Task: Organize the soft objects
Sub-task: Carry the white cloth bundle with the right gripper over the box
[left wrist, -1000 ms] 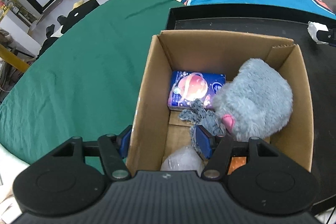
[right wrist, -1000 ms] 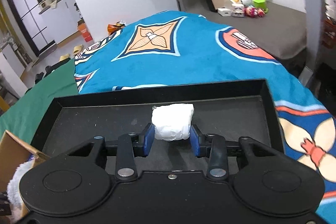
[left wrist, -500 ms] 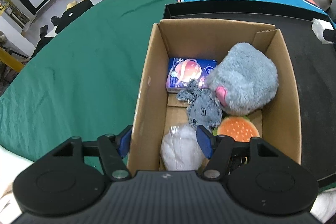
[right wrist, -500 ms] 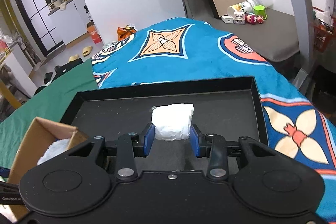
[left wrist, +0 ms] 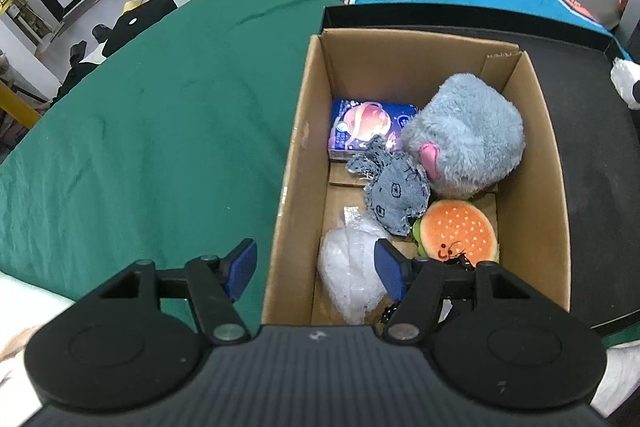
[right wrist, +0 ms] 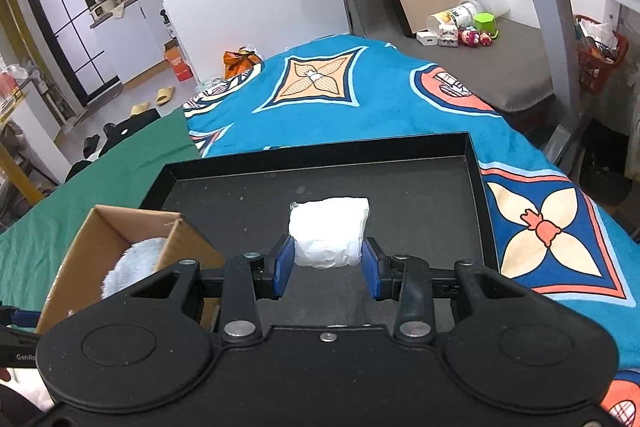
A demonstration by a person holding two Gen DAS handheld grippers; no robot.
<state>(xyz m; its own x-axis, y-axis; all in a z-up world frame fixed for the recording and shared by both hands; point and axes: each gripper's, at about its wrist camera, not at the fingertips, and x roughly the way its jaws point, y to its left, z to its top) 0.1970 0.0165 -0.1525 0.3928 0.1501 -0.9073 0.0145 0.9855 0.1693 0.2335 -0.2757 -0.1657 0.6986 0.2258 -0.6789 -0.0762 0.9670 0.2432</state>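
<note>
White and soft, the wrapped bundle (right wrist: 329,233) sits clamped between the blue pads of the right gripper (right wrist: 328,269), which squeeze it from both sides above the black tray (right wrist: 472,163). Below and to the left of this gripper stands the cardboard box (right wrist: 116,227), open on top. To finish well, I think the bundle should travel over the near box wall before the pads let go, not drop from the side.

The left gripper (left wrist: 314,269) hangs over the box with its jaws apart and nothing between them; one pad is outside the box wall, the other over a clear plastic bag (left wrist: 352,267). Just beyond lie a burger plush (left wrist: 456,233) and a grey denim toy (left wrist: 394,193), then a fluffy grey plush (left wrist: 468,139) beside a blue packet (left wrist: 360,125). The free floor near the left wall looks the best landing place.
</note>
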